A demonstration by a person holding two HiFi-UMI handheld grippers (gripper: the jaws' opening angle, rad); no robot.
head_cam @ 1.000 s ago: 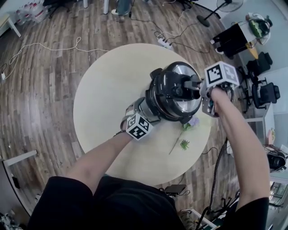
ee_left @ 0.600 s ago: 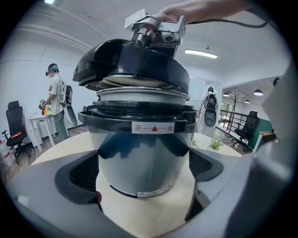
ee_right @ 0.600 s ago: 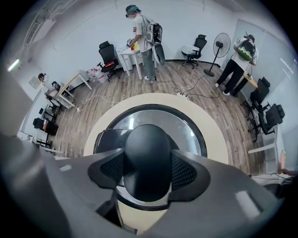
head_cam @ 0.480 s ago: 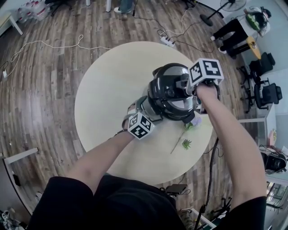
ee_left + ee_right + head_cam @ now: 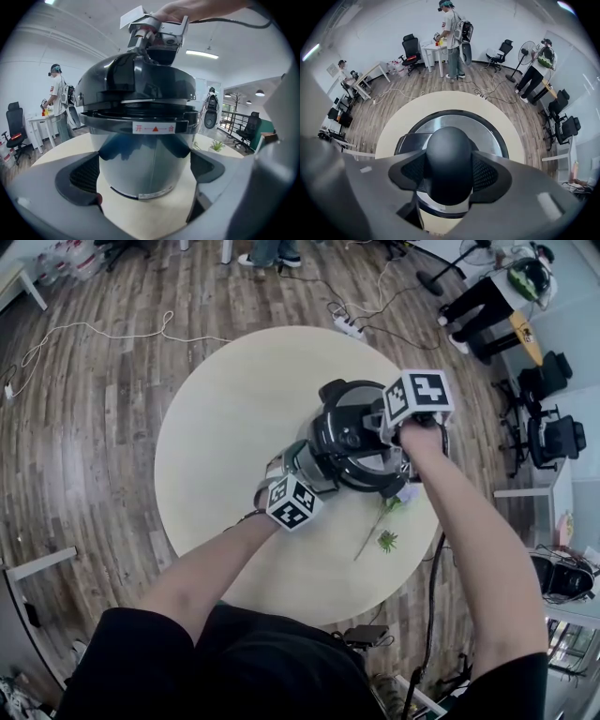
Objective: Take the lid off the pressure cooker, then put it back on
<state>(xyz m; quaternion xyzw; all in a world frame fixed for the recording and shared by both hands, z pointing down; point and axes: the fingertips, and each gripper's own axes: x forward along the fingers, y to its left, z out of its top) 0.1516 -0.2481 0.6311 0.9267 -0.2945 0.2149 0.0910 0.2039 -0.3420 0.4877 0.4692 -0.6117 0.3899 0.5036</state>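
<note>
The pressure cooker (image 5: 349, 442) stands on the round table (image 5: 216, 427). Its black lid (image 5: 136, 86) rests level at the pot's black rim (image 5: 140, 118); I cannot tell whether it is locked. My right gripper (image 5: 375, 426) points down from above and is shut on the lid's black knob (image 5: 449, 161), one pad on each side. My left gripper (image 5: 314, 463) reaches in low from the near side. Its pads touch both flanks of the steel pot body (image 5: 145, 159), so it is shut on the pot.
An artificial flower stem (image 5: 380, 526) lies on the table just right of the cooker, near the edge. Cables and a power strip (image 5: 342, 329) lie on the wooden floor beyond. People, desks and office chairs (image 5: 411, 49) stand around the room.
My right gripper has come down and to the left with the lid, from tilted and off to the right to level over the pot. My left gripper has stayed in place.
</note>
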